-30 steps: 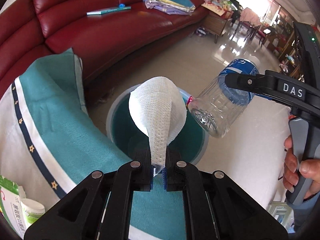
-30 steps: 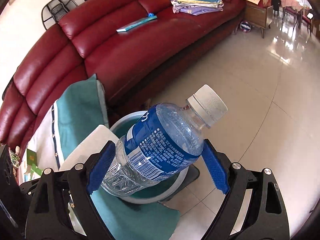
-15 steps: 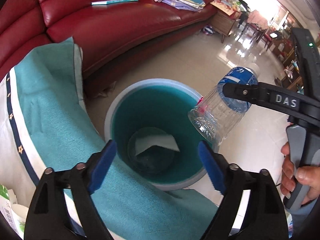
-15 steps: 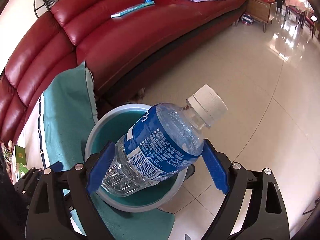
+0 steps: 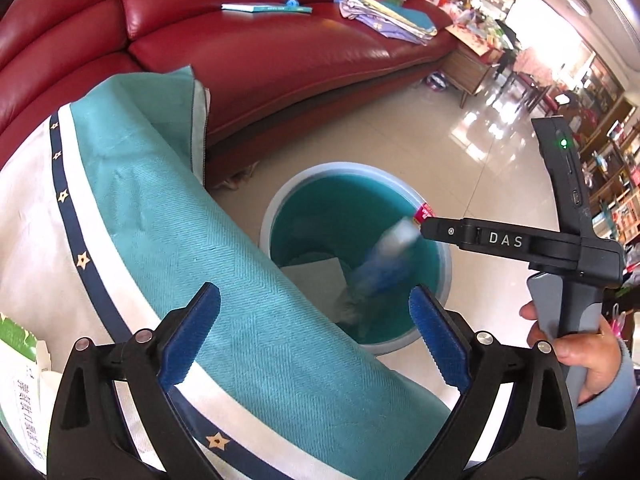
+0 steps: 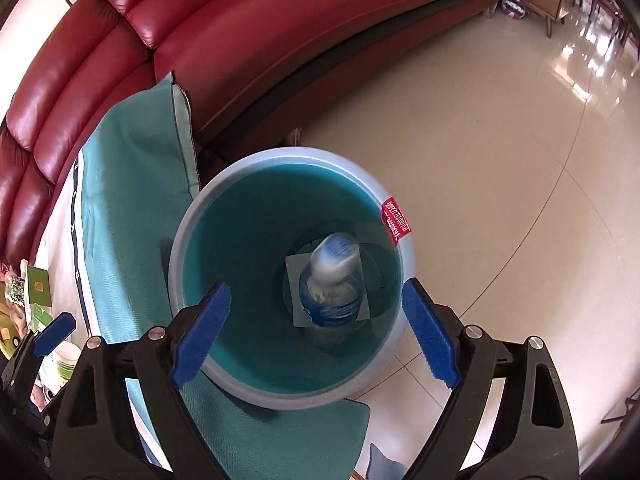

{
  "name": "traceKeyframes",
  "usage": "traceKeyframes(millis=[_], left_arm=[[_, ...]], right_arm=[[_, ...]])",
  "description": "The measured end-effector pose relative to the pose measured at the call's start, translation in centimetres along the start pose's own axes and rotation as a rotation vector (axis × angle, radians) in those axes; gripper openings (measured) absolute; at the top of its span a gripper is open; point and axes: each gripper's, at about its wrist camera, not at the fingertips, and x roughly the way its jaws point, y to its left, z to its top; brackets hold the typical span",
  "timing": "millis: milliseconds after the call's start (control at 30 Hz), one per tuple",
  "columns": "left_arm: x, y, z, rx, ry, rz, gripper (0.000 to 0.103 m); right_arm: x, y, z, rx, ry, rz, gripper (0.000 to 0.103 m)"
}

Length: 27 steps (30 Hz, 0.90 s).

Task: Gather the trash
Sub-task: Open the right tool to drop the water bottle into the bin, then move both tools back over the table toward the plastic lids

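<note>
A teal bin with a grey rim (image 5: 304,176) (image 6: 280,160) stands on the floor beside the table edge. A white paper towel (image 5: 316,276) (image 6: 294,304) lies at its bottom. A clear plastic bottle with a blue label (image 5: 380,272) (image 6: 332,280) is blurred inside the bin, cap up, free of both grippers. My left gripper (image 5: 316,336) is open and empty above the table edge near the bin. My right gripper (image 6: 316,332) is open and empty right above the bin; one of its fingers (image 5: 480,236) shows in the left wrist view.
A teal and white tablecloth (image 5: 160,240) (image 6: 120,200) covers the table left of the bin. A red leather sofa (image 5: 260,52) (image 6: 240,40) stands behind, with a book and folded cloths on it. Green and white packets (image 5: 24,380) (image 6: 44,308) lie on the table. Tiled floor (image 6: 500,160) stretches right.
The right gripper has opened and let go of the bottle, which has dropped into the bin onto the paper towel. The left gripper stays open after releasing the towel one second ago.
</note>
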Motion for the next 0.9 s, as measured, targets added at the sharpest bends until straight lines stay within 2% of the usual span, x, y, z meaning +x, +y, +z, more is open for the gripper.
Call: traceKeyframes(millis=[433, 900], left_arm=[[-3.2, 0.6, -2.0, -0.011, -0.029, 0.005, 0.096], [-9.8, 3.9, -7.4, -0.059, -0.101, 0.064, 0.097]], right_arm=[[-3.3, 1.6, -2.2, -0.019, -0.016, -0.004, 0.087], [-6.9, 7.6, -7.0, -0.112, -0.033, 0.033, 0.087]])
